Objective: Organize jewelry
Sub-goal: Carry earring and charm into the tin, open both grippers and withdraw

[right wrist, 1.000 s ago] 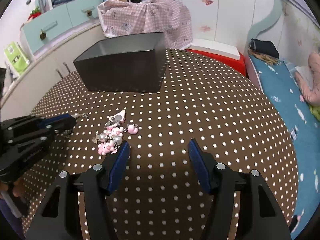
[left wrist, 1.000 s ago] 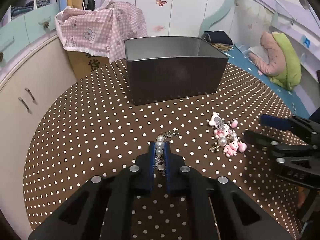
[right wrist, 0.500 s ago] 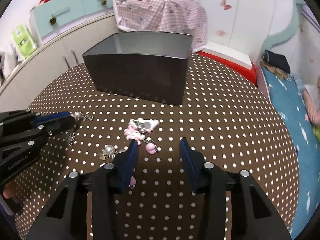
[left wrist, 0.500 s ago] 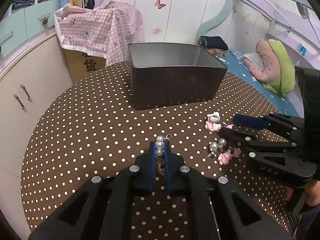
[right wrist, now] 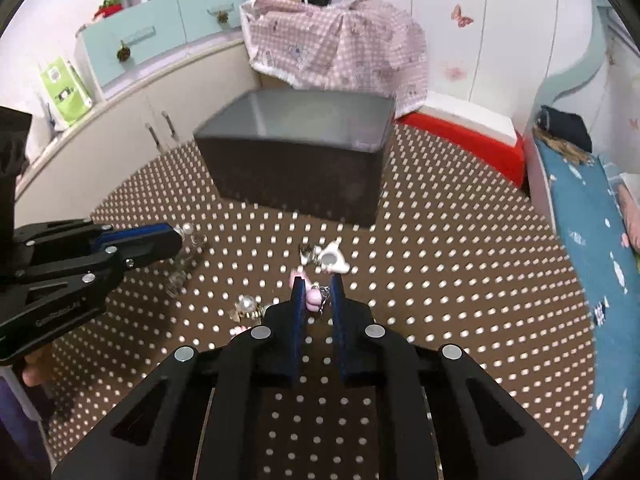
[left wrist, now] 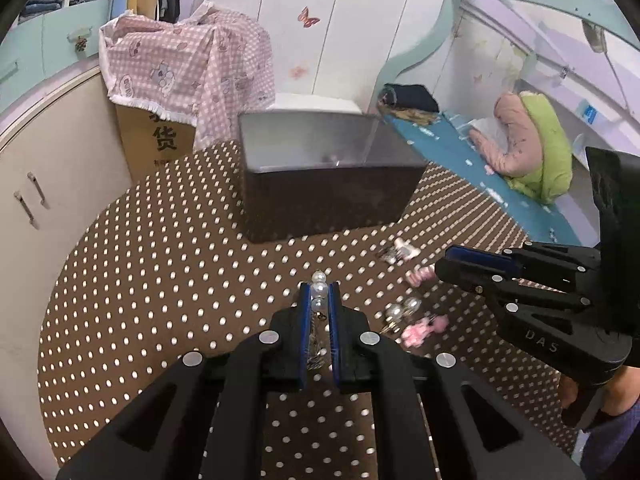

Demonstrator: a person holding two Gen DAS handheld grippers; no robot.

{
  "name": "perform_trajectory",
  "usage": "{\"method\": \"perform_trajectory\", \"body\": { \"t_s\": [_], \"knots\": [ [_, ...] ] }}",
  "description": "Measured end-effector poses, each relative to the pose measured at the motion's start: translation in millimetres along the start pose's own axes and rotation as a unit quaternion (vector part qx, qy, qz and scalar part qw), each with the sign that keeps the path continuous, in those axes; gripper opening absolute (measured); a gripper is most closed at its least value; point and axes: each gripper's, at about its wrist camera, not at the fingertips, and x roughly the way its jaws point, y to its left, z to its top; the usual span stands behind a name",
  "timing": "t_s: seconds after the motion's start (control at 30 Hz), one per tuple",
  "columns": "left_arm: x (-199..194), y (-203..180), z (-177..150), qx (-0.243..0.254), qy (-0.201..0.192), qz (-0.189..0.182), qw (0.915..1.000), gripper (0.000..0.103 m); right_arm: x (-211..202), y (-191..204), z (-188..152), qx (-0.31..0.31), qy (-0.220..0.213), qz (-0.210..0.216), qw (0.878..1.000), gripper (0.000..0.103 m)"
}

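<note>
My left hand-held gripper (left wrist: 319, 300) is clamped on a pearl bracelet (left wrist: 319, 289), raised above the round, brown polka-dot counter (left wrist: 160, 264). My right hand-held gripper (right wrist: 316, 300) has narrowed around a pink charm (right wrist: 312, 297), though I cannot tell whether it grips it firmly. Just ahead of it lies a white charm (right wrist: 333, 261); to its left, a pearl earring (right wrist: 246, 304) rests on the counter. An open dark metal box (right wrist: 296, 160) stands at the far side of the counter, beyond the jewelry
</note>
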Motion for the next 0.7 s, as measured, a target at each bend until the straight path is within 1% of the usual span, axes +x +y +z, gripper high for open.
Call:
{"method": "perform_trajectory", "body": {
  "t_s": [0.03,0.13,0.27,0.4,0.53,0.6,0.67,0.7],
  "knots": [
    [-3.4,-1.2,4.0,0.001,-0.004,-0.005,1.0000,0.007,-7.6,-1.1,3.2,0.002,-0.011,0.000,1.000,0.013],
    [-12.5,-5.4,16.0,0.007,-0.016,-0.016,0.9997,0.007,-22.0,-4.0,12.5,0.003,-0.025,-0.001,1.000,0.013],
    [-23.3,-10.6,34.4,0.011,-0.030,-0.044,0.9985,0.007,-37.2,-10.6,28.5,0.011,-0.042,0.004,0.999,0.013],
    [-32.0,-13.9,59.4,0.019,-0.043,-0.066,0.9967,0.007,-53.6,-16.0,53.4,0.015,-0.068,0.009,0.998,0.013],
    [-34.6,-15.3,84.4,0.028,-0.050,-0.061,0.9965,0.006,-60.6,-15.3,75.9,0.010,-0.083,0.007,0.997,0.013],
    [-35.6,-15.3,98.1,0.029,-0.053,-0.066,0.9960,0.006,-59.4,-15.7,88.2,0.010,-0.085,0.010,0.996,0.013],
    [-40.1,-15.5,108.4,0.031,-0.060,-0.058,0.9960,0.006,-56.2,-14.9,98.3,0.007,-0.085,0.009,0.996,0.013],
    [-43.6,-16.1,113.7,0.036,-0.065,-0.060,0.9954,0.006,-54.9,-14.4,101.7,0.006,-0.086,0.008,0.996,0.013]
  ]
}}
